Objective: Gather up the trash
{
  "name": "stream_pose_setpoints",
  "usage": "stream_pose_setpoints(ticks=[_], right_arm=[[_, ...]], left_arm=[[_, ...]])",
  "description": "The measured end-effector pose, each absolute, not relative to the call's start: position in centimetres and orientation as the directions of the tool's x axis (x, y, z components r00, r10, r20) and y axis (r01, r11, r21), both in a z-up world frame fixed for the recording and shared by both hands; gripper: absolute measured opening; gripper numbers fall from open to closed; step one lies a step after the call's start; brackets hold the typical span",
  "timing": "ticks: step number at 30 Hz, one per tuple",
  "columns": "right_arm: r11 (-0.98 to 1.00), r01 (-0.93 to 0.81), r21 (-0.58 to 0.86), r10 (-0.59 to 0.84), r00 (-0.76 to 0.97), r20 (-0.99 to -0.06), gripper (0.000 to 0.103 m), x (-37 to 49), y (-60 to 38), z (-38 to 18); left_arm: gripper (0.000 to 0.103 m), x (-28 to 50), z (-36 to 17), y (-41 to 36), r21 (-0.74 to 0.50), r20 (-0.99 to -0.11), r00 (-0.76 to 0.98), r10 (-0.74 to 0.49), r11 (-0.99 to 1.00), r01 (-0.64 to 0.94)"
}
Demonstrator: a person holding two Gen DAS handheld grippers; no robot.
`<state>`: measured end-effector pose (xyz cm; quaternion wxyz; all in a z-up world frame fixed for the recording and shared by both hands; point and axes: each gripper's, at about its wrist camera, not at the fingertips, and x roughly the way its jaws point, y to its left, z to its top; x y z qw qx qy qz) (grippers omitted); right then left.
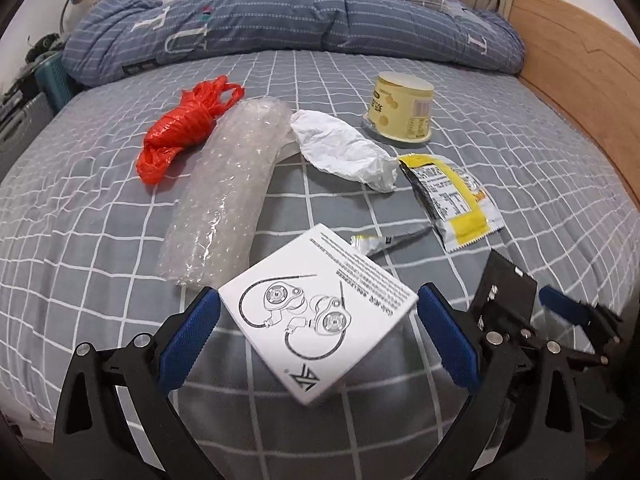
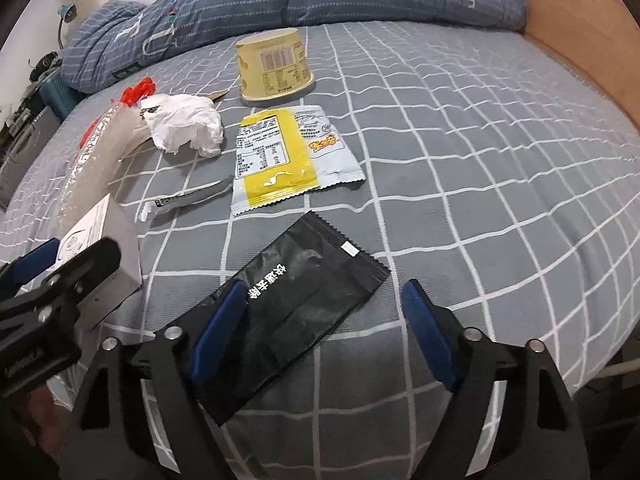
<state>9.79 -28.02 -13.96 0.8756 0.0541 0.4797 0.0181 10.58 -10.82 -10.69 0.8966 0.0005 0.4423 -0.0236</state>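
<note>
Trash lies scattered on a grey checked bed [image 1: 100, 216]. My left gripper [image 1: 320, 320] is open, its blue pads on either side of a white box [image 1: 320, 320] printed with an earphone drawing; the box corners sit close to both fingertips. My right gripper [image 2: 324, 320] is open over a black pouch [image 2: 296, 292] with white lettering; the left pad overlaps the pouch edge and the right pad stands apart from it. Farther off lie a yellow snack wrapper [image 2: 280, 160], crumpled white paper [image 2: 184, 128], a yellow tub [image 2: 276, 68], a bubble-wrap roll [image 1: 228, 196] and a red plastic bag [image 1: 184, 128].
A small torn wrapper strip [image 2: 188, 198] lies between the box and the snack wrapper. A rolled blue quilt [image 1: 300, 28] crosses the far side of the bed. A wooden bed frame [image 1: 580, 80] runs along the right. Furniture and clutter [image 1: 36, 80] stand at the left edge.
</note>
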Motion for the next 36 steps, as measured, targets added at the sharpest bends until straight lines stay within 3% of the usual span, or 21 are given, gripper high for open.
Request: stream_pose_setpoints(ticks=[19,28,36], right_arm=[[0.995,-0.055,0.081,0.098,0.521,-0.848,0.023,9.7,-26.8,-14.5],[0.995,-0.046,0.087,0.098,0.558,-0.824,0.009,9.3,-27.4,-12.9],[0.995,-0.058,0.078,0.097,0.626,-0.774,0.005,8.1,-27.2,-9.9]], left_arm=[[0.094,11.4,-12.6,-10.7,-0.025,-0.81,0.585,-0.038,0.999,0.03],[0.093,10.8,-12.1,-11.0,-0.003,-0.794,0.608,-0.03,0.999,0.046],[0.093,9.6,-10.2,-11.2,-0.016,-0.773,0.632,-0.057,0.997,0.07]])
